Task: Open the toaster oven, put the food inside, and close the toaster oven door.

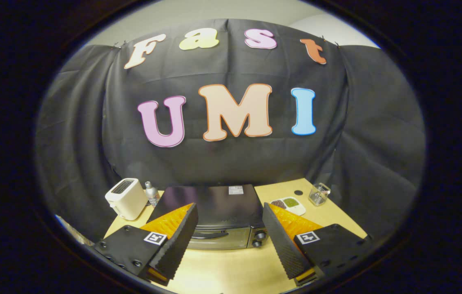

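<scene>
The gripper (pixel 228 222) is spread wide and holds nothing; its two fingers stand apart above the near edge of the wooden table (pixel 231 269). I think they are kept this far apart and this high so that the whole toaster oven (pixel 214 216) can be seen between them before the approach to its door.

The toaster oven stands just ahead of the fingers, in the middle of the table, with its front toward the gripper. Its door (pixel 214 241) looks closed, with a dark handle across the upper part, and two knobs (pixel 258 239) sit on its front at the right. So the first step, opening the door, is not yet done in my judgement.

To the right of the oven, beyond the right finger, lies a white divided tray (pixel 290 205) with a dark brown portion and a green portion in separate compartments; this is probably the food. Further, near the far right corner, stands a clear cup (pixel 319 194); I cannot tell what is inside. Near the far left corner are a white toaster (pixel 126 198) and a small grey bottle (pixel 151 192) just beside it.
</scene>
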The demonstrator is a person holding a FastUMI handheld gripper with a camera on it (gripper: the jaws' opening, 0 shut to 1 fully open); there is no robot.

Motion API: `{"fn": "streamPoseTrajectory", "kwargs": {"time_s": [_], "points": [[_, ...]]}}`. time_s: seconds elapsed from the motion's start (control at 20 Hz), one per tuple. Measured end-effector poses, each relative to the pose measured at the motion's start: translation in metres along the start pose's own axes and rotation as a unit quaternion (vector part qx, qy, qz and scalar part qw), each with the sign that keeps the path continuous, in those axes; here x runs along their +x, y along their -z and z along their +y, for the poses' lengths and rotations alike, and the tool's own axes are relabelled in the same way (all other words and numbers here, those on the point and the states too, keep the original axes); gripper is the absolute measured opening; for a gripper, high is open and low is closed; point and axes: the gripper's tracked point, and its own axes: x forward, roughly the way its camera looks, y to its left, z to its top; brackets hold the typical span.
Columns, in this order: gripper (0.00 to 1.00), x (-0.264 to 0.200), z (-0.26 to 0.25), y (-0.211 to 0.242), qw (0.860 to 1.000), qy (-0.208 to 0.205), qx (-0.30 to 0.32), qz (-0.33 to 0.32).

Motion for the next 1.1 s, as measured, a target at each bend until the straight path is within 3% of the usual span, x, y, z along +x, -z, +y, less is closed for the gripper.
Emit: {"fn": "streamPoseTrajectory", "kwargs": {"time_s": [0.3,0.65,0.9,1.1], "points": [[0.99,0.017,0.02,0.037,0.999,0.029,0.0,0.016],[0.99,0.057,0.069,0.096,0.999,0.003,-0.026,0.022],[0.99,0.093,0.084,0.098,0.999,-0.003,-0.037,-0.021],[0.99,0.114,0.086,0.119,0.998,-0.002,-0.063,-0.002]]}}
